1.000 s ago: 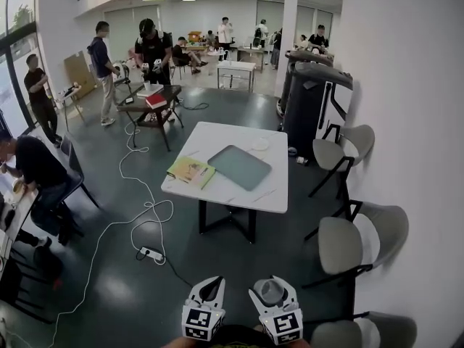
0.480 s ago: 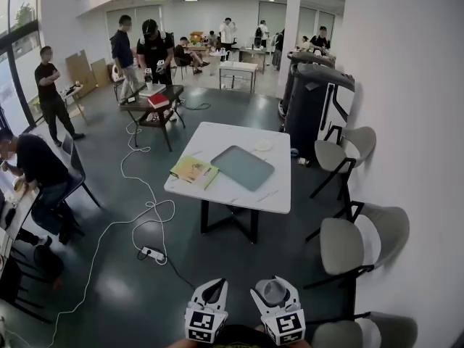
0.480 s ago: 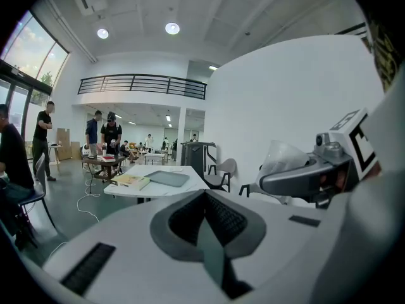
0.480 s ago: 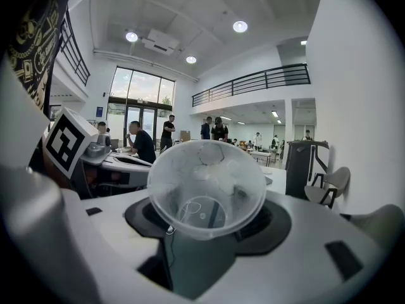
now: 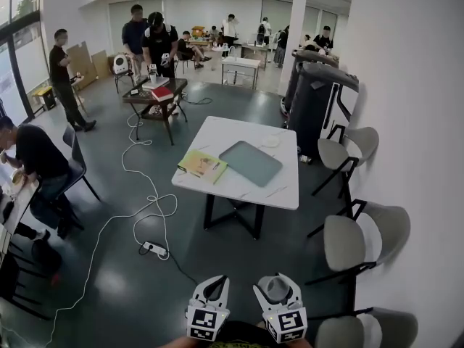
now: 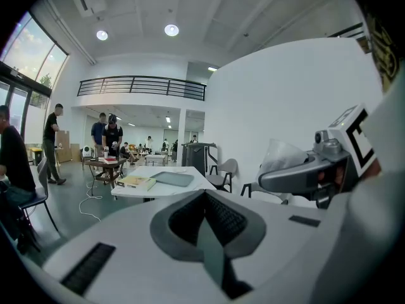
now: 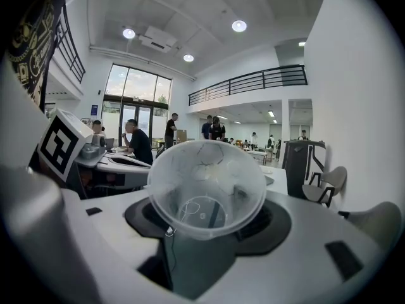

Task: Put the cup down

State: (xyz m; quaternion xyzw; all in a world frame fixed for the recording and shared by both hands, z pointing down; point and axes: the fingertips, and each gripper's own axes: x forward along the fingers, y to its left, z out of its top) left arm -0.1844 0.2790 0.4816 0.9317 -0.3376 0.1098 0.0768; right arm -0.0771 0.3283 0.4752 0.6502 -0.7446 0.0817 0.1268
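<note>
**Visitor:** At the bottom edge of the head view, what's cut off?

**Onlooker:** Both of the person's hands. Only the left gripper [image 5: 215, 281] and right gripper [image 5: 275, 285] show, each with a marker cube (patterns, no words).

**Visitor:** And the cup?

**Onlooker:** The clear plastic cup [image 7: 205, 185] is clamped between the right gripper's wide-set jaws, open mouth facing that gripper's camera. The left gripper's jaws are pressed together on nothing.

**Visitor:** Any writing?

**Onlooker:** None legible. The cover of the yellow book [image 5: 202, 166] on the white table [image 5: 239, 188], well ahead, is too small, and the gold print at the gripper views' edges is too warped.
</note>
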